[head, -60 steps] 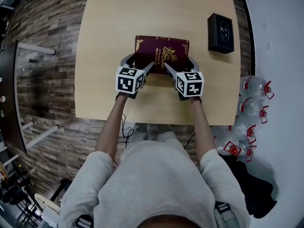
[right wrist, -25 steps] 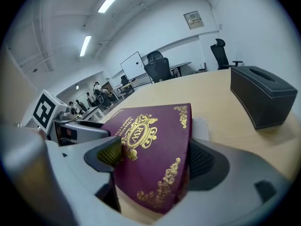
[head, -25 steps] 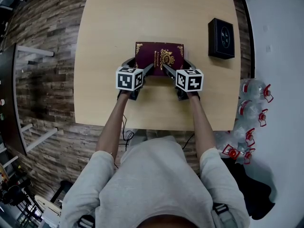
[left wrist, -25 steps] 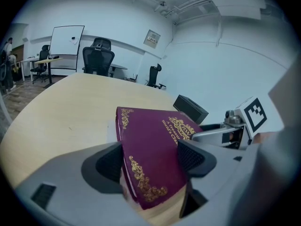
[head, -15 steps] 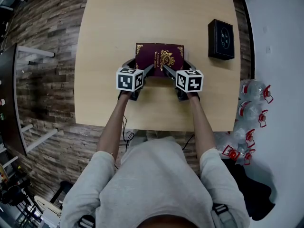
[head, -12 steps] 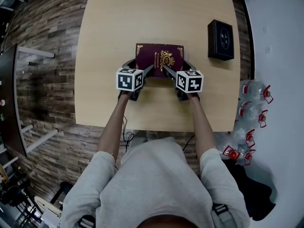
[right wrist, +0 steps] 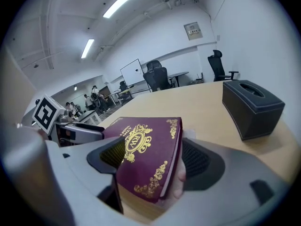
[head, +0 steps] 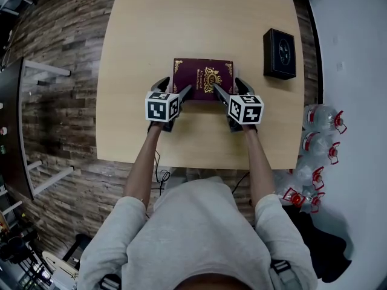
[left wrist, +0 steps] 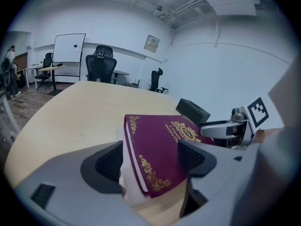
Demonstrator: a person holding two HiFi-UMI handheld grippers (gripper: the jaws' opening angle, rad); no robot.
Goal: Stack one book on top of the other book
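Observation:
A maroon book (head: 202,77) with gold ornament lies flat mid-table on top of a white book (left wrist: 123,147), of which only a pale edge shows. My left gripper (head: 175,88) straddles the stack's near left corner, its jaws apart on either side of the maroon cover (left wrist: 164,149). At the near right corner sits my right gripper (head: 228,88), jaws closing with the book's corner (right wrist: 146,149) between them. A small gap still shows beside its right pad (right wrist: 200,160). The white book (right wrist: 181,180) peeks out under the maroon cover there.
A black box (head: 280,54) stands at the right of the light wooden table (head: 151,35). Several water bottles (head: 323,110) with red caps stand on the floor past the table's right edge. Office chairs and a whiteboard are far behind.
The maroon book, nearer and larger before, now lies lower on the table. Both grippers have drawn back slightly toward the person, still at the book's near corners.

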